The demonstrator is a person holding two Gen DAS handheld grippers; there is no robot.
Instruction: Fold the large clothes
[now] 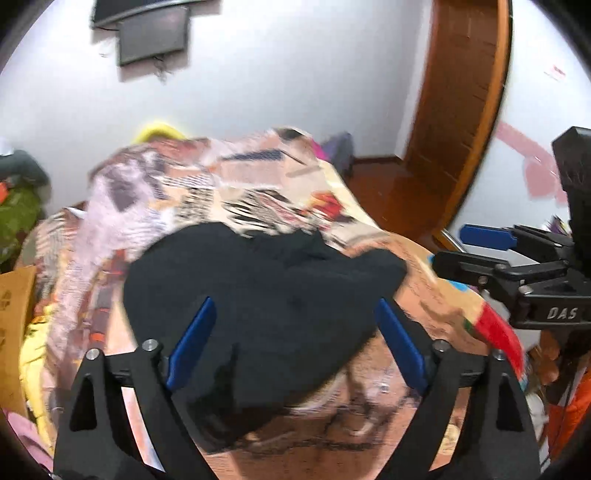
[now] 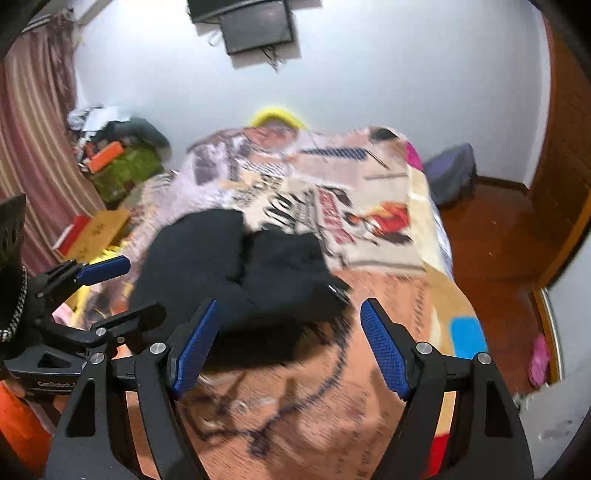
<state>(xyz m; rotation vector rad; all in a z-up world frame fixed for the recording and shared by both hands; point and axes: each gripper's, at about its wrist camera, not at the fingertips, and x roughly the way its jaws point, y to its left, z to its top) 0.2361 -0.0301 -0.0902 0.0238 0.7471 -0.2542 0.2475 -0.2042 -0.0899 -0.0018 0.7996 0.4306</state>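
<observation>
**Both grippers spread wide above the black garment on the bed**

The left gripper (image 1: 295, 347) is tilted downward over the bed (image 1: 436, 295), its two blue pads splayed far apart with nothing pinched between them. Released, plainly. The black garment (image 1: 258, 295) lies in a bunched heap right beneath and ahead of those pads, draped on the patterned blanket (image 1: 258, 184), and no pad presses into the cloth.

Over on the right wrist view, the right gripper (image 2: 290, 347) shows the same attitude: angled down toward the mattress, jaws apart, empty. The black garment (image 2: 236, 273) sits just beyond its left pad, folded over itself in two dark lobes, near the middle of the blanket (image 2: 369, 221).

Each gripper catches the other at the frame edge. The right gripper (image 1: 487, 247) juts in from the right side of the left view, fingers pointing across toward the bed. The left gripper (image 2: 110, 291) pokes in from the left of the right view, beside the garment's edge, its fingers apart too.

Both views are smeared with motion blur. A dark wall screen (image 2: 258, 27) hangs above, a wooden door (image 1: 458, 103) stands off to the right, and striped curtains (image 2: 33, 129) hang at the left.
</observation>
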